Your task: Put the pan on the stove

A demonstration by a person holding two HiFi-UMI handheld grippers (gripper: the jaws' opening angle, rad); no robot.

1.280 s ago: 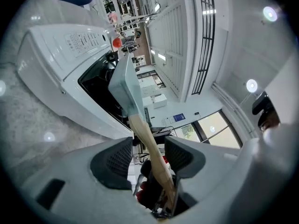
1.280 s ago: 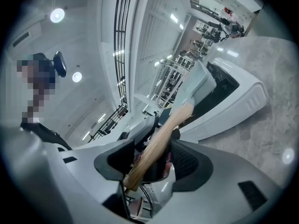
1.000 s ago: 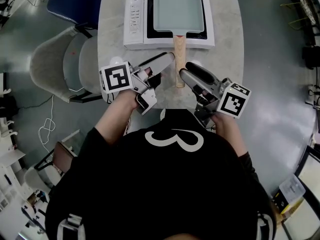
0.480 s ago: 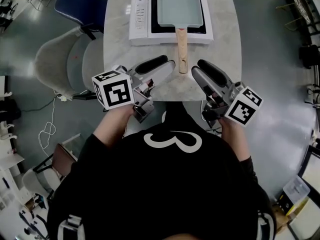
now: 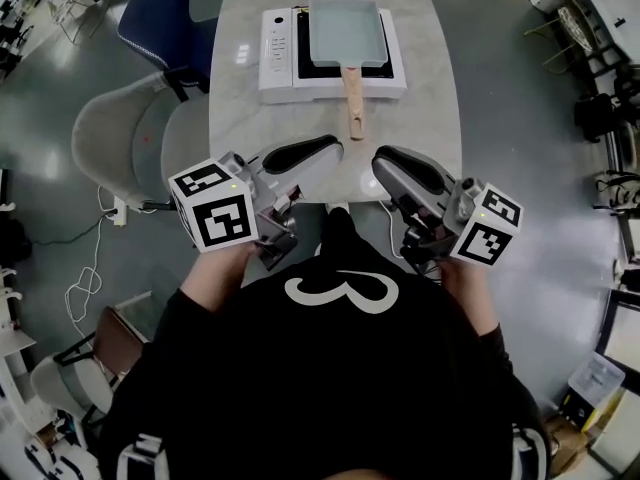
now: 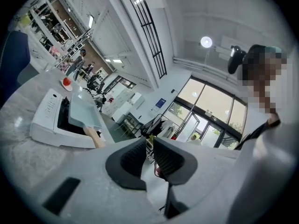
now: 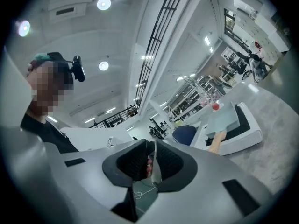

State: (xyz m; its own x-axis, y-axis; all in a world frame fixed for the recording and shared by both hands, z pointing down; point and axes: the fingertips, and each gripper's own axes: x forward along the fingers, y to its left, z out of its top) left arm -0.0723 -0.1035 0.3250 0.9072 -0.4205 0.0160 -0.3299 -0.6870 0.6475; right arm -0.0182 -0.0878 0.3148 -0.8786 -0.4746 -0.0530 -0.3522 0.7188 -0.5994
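The left claw (image 5: 325, 149) and right claw (image 5: 386, 166) have drawn back, just closing almost together on nothing; the pan (image 5: 345, 30) sits on the stove (image 5: 276, 64), so the task looks done.

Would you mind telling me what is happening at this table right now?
A person holds a gripper in each hand. The pale rectangular pan sits on the white stove at the far end of the table, its wooden handle pointing toward the person. The left gripper and right gripper are above the table's near edge; their jaws have just been closing, with nothing between them.
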